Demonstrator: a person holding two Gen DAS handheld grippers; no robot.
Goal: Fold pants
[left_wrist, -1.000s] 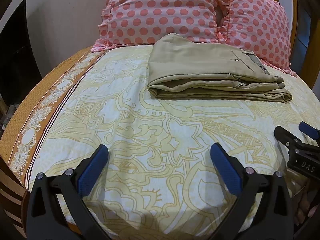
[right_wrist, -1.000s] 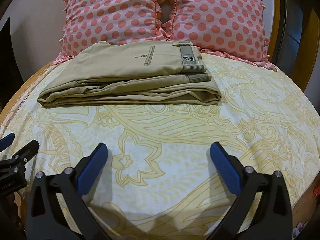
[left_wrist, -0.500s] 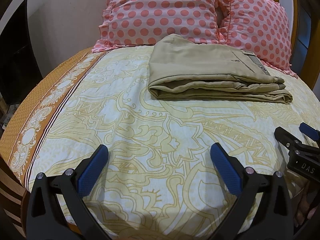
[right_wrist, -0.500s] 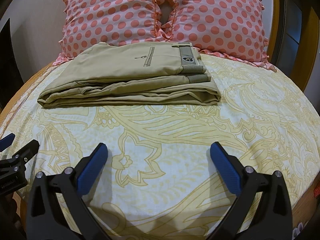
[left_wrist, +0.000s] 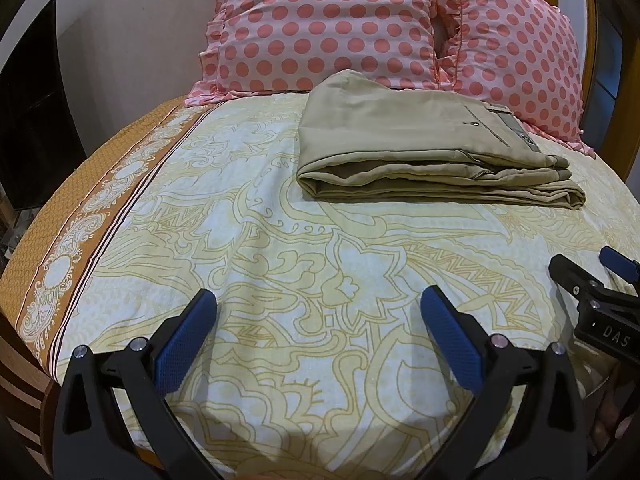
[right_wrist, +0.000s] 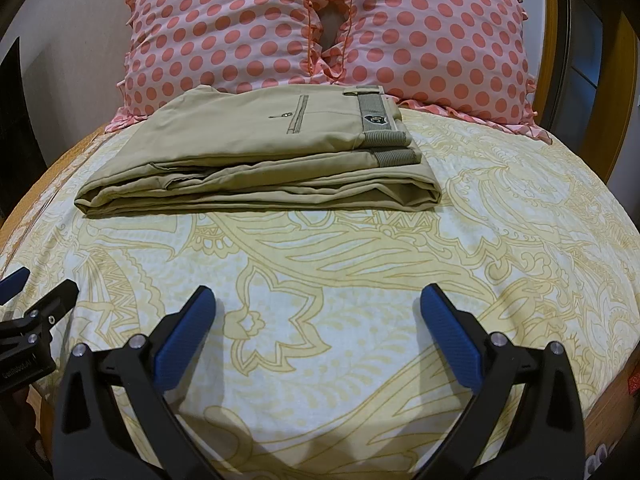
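Observation:
The khaki pants (left_wrist: 420, 152) lie folded in a neat flat stack at the far end of the bed, just in front of the pillows. They also show in the right wrist view (right_wrist: 264, 156), waistband and label to the right. My left gripper (left_wrist: 318, 300) is open and empty over the near part of the bed, well short of the pants. My right gripper (right_wrist: 318, 300) is open and empty too, beside the left one. Each gripper shows at the edge of the other's view.
Two pink pillows with red dots (left_wrist: 320, 28) (right_wrist: 432, 36) lean at the head of the bed. The yellow patterned bedsheet (left_wrist: 280, 264) covers the bed, with an orange border (left_wrist: 80, 208) along the left edge. A wooden headboard (right_wrist: 624, 80) rises at the right.
Both views have drifted very slightly, the pants sitting a touch lower in frame. Both grippers stay open and the pants have not moved.

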